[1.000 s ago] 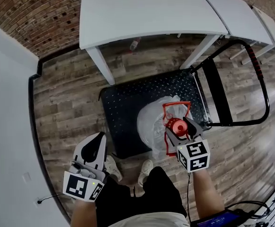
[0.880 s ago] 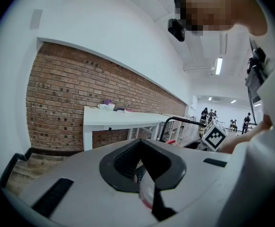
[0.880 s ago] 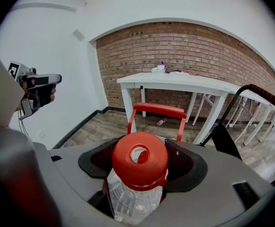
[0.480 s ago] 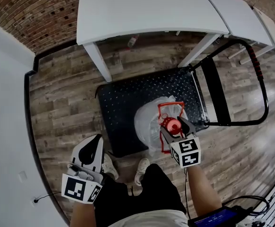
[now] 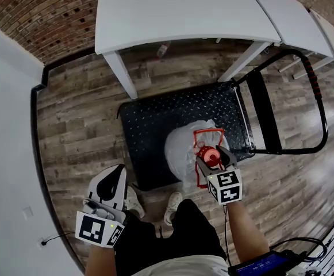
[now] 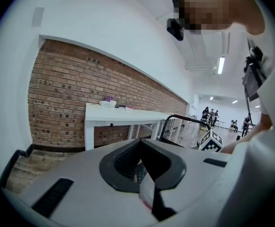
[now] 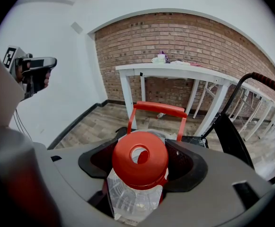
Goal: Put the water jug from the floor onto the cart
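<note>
The right gripper (image 5: 211,157) is clamped on the water jug (image 5: 181,148). In the right gripper view its two dark jaws press against either side of the jug's neck just under the red cap (image 7: 139,161), and clear plastic shows below the cap between them. The jug's red carrying handle (image 7: 158,109) stands up beyond the cap, on the side away from the gripper.

From the head view the jug is over the black deck of the cart (image 5: 155,125), towards the deck's near edge and its right end, just beside the upright where the cart's push handle (image 5: 322,108) is hinged. Whether the jug's base touches the deck cannot be told.

The left gripper (image 5: 119,167) is well apart from the jug, held low at the person's left side over the wooden floor (image 5: 75,114), off the deck's near left corner. In the left gripper view its jaws are together with nothing between them.

A white table (image 5: 172,10) stands beyond the cart's far edge.
</note>
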The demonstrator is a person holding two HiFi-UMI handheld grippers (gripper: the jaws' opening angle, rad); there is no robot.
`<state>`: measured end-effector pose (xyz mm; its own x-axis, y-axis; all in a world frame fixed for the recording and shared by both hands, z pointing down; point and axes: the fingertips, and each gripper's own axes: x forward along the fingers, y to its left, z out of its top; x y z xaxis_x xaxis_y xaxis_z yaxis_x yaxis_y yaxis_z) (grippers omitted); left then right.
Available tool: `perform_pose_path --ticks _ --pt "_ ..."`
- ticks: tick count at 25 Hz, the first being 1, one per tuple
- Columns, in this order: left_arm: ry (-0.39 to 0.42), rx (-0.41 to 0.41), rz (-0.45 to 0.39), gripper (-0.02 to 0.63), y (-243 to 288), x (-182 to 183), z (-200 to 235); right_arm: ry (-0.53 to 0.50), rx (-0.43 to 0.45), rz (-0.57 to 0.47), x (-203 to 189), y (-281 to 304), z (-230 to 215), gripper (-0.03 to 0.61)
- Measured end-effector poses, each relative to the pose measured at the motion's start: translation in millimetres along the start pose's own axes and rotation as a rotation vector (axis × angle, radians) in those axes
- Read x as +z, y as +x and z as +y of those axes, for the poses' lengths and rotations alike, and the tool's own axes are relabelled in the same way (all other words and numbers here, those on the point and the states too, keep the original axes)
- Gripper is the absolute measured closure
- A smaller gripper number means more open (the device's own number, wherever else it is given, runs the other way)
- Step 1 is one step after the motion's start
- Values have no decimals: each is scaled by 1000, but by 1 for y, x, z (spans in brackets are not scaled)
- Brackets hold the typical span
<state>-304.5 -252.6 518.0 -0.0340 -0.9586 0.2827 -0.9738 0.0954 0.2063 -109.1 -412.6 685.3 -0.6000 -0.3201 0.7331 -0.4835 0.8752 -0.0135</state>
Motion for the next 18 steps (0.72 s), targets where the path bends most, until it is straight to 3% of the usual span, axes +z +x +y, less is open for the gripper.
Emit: perform_pose_path --ticks 9,18 --pt "1 -18 9 614 -1 -5 -6 23 13 7 -1 2 -8 264" --pt "7 -28 -7 614 -15 22 -13 -10 -22 -186 83 -64 -5 264"
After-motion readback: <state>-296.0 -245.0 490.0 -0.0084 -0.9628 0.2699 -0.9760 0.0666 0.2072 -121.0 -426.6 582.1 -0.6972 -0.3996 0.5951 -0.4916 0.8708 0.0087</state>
